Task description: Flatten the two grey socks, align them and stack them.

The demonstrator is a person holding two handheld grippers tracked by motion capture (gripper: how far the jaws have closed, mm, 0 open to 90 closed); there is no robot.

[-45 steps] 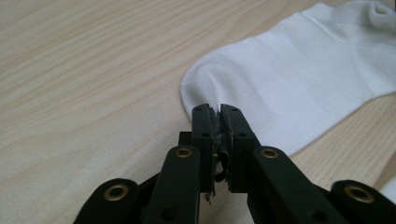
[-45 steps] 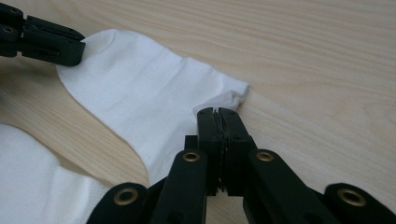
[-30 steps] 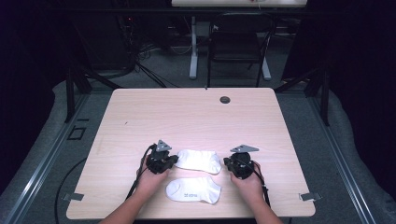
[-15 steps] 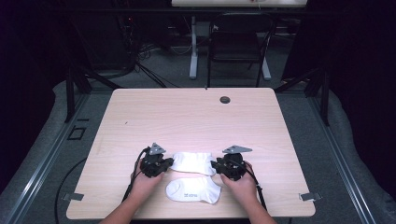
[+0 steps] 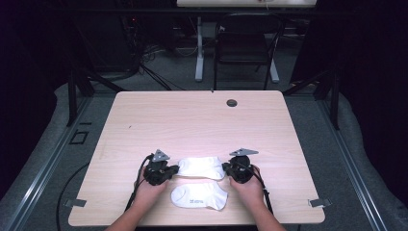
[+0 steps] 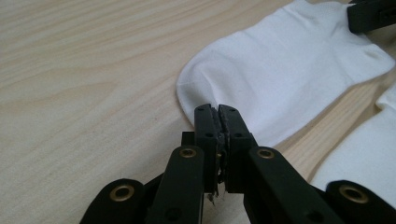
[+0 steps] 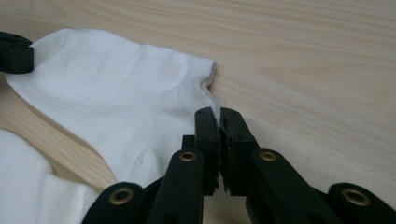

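Left gripper [image 5: 174,169]: jaws together, pinching the toe end of the far white sock [image 5: 201,167].
Right gripper [image 5: 228,170]: jaws just closed, clamped on that sock's cuff edge.
Far white sock: flat on the bench [image 5: 192,120], near its front edge, stretched between both grippers.
Near white sock [image 5: 199,196]: just in front, untouched.

R gripper [image 7: 219,116] jaws have just been closing – now pinched on white sock [image 7: 116,98] cuff edge; 2nd sock [image 7: 23,177] bottom-left, on wood table [image 7: 303,60].
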